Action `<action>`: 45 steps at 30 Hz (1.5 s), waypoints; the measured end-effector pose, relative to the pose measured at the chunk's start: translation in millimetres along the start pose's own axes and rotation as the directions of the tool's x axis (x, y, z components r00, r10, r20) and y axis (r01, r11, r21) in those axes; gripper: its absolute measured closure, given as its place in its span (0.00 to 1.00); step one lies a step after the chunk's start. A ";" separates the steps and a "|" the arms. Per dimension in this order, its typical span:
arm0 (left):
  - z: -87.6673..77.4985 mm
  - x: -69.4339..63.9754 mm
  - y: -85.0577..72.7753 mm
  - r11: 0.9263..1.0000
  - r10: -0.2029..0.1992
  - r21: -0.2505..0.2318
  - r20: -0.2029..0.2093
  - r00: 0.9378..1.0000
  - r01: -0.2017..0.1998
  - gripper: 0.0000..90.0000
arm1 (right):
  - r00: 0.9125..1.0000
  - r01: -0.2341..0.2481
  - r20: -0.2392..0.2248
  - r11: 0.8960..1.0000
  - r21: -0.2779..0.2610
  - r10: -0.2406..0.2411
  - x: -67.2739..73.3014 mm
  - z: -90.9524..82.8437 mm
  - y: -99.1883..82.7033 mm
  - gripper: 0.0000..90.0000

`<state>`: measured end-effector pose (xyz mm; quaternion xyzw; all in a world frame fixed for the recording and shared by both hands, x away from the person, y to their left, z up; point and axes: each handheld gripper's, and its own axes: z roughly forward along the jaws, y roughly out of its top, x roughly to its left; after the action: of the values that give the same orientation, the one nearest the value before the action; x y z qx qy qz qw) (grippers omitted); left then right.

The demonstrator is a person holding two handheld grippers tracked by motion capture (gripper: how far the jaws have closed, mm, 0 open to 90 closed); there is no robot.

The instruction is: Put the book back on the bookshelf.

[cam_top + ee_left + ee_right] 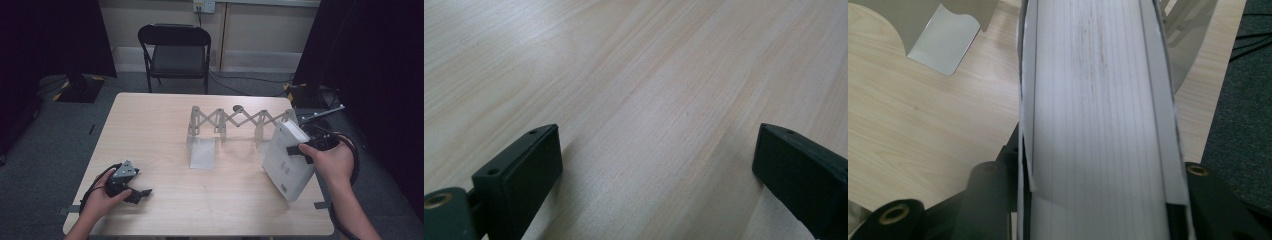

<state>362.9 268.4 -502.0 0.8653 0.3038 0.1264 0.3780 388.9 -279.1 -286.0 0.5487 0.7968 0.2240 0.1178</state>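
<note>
A thick white book [286,161] is tilted at the right side of the wooden table [200,205], its top edge leaning toward the right end of a grey accordion book rack [235,120]. My right gripper [296,149] is shut on the book's upper part. In the right gripper view the page block [1098,100] runs up between the two jaws of the right gripper [1088,205], and a rack divider plate [948,35] stands beyond at the left. My left gripper [139,183] lies on the table at the front left. It stands open over bare wood [656,165], holding nothing.
A black folding chair [175,50] stands behind the table. Dark curtains hang at both sides, and cables run over the grey floor at the back right. The book's lower corner sits close to the table's right front edge.
</note>
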 end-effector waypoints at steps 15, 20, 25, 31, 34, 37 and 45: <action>0.0 0.0 0.0 1.000 0.000 0.000 0.000 1.000 0.000 0.06 | 0.999 -0.034 0.011 0.999 0.003 0.034 -5.4 1.7 7.0 0.59; 0.0 0.0 0.0 1.000 0.001 0.001 0.000 1.000 -0.001 0.06 | 0.999 -0.041 0.010 0.999 -0.002 0.041 -6.3 2.9 9.7 0.59; 0.0 0.0 0.0 1.000 0.000 0.000 0.000 1.000 0.000 0.06 | 0.999 -0.041 0.014 0.999 0.003 0.041 -6.5 4.3 12.1 0.59; -0.6 0.3 0.0 1.000 0.005 0.007 0.002 1.000 -0.005 0.06 | 0.998 -0.060 0.012 0.998 -0.008 0.060 -8.9 7.0 14.9 0.59; -0.7 0.3 0.0 1.000 0.005 0.007 0.002 1.000 -0.005 0.06 | 0.998 -0.065 0.013 0.998 -0.007 0.065 -8.6 8.3 17.0 0.59; -0.7 0.3 0.0 1.000 0.004 0.007 0.002 1.000 -0.004 0.06 | 0.998 -0.067 0.020 0.998 -0.012 0.067 -8.3 9.4 19.4 0.59; -0.4 0.2 -0.1 1.000 0.004 0.004 0.001 1.000 -0.004 0.06 | 0.997 -0.078 0.028 0.997 -0.016 0.078 -7.0 14.5 26.0 0.59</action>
<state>362.8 268.8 -501.8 0.8667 0.3023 0.1263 0.3762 419.1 -274.6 -286.4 0.5816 0.7713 0.2266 0.1244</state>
